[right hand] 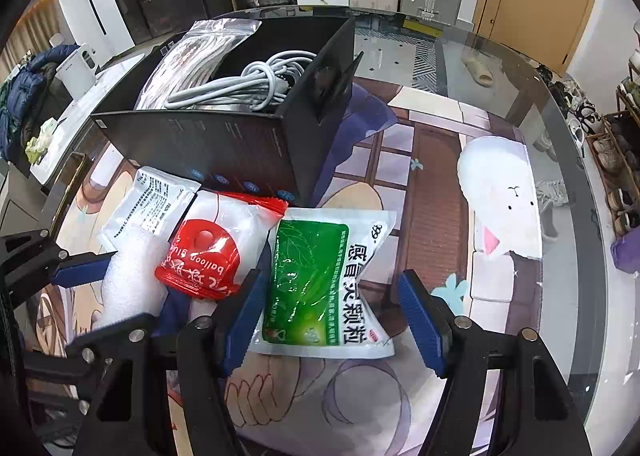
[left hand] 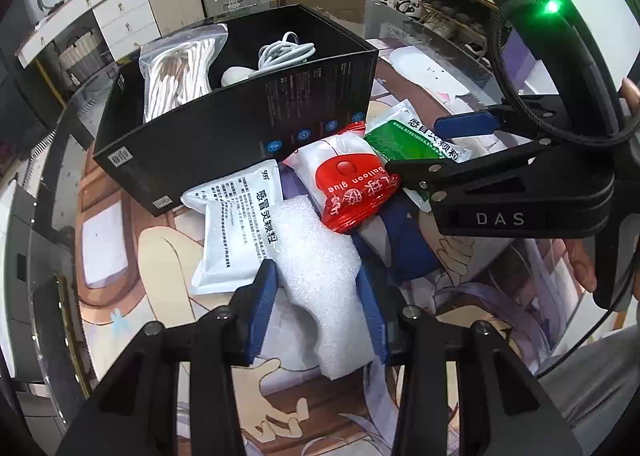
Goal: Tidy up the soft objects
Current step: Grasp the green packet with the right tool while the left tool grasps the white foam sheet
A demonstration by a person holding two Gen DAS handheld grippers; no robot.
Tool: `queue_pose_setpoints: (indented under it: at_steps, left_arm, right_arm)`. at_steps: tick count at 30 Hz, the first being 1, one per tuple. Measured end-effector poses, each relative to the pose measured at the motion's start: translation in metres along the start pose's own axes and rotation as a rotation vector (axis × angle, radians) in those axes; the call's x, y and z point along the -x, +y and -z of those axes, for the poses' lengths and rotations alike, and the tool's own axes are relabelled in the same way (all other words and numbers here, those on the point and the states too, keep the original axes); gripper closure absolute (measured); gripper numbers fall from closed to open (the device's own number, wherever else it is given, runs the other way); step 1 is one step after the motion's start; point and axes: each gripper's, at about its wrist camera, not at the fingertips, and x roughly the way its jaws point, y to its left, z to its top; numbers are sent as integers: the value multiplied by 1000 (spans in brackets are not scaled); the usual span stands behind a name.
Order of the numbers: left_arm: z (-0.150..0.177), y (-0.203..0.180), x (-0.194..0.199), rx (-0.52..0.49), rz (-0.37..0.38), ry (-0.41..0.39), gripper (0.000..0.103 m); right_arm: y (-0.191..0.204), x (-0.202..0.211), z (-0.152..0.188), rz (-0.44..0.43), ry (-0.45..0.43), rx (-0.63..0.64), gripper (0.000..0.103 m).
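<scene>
A white foam piece (left hand: 320,248) lies on the printed mat, and my left gripper (left hand: 315,270) is shut on it, both blue pads pressing its sides. The foam (right hand: 128,276) and left gripper (right hand: 130,288) also show in the right wrist view. A green and white granule packet (right hand: 316,280) lies between the pads of my right gripper (right hand: 330,276). The left pad touches its edge and the right pad stands clear, so the gripper is open. A red and white balloon glue packet (left hand: 352,184) and a white text packet (left hand: 232,232) lie against the black box (left hand: 224,136).
The box holds a bagged white rope (left hand: 176,68) and a coiled grey cable (right hand: 240,84). The round glass table's edge (right hand: 568,160) curves at the right, with a shoe rack (right hand: 616,164) beyond. A hand (left hand: 584,260) holds the right gripper.
</scene>
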Motion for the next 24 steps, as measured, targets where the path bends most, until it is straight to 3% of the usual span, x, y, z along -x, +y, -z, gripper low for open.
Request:
queue_pose_setpoints:
  at_steps: [2, 9, 24]
  left_arm:
    - [1, 1, 1, 4, 15, 1, 63]
    - [6, 2, 14, -10, 34, -14, 64]
    - [15, 12, 40, -21, 55, -41, 64]
  right_arm:
    - [-2, 2, 1, 4, 3, 7, 54]
    - [-7, 11, 11, -30, 17, 12, 63]
    - [39, 66, 47, -107, -46, 105, 66]
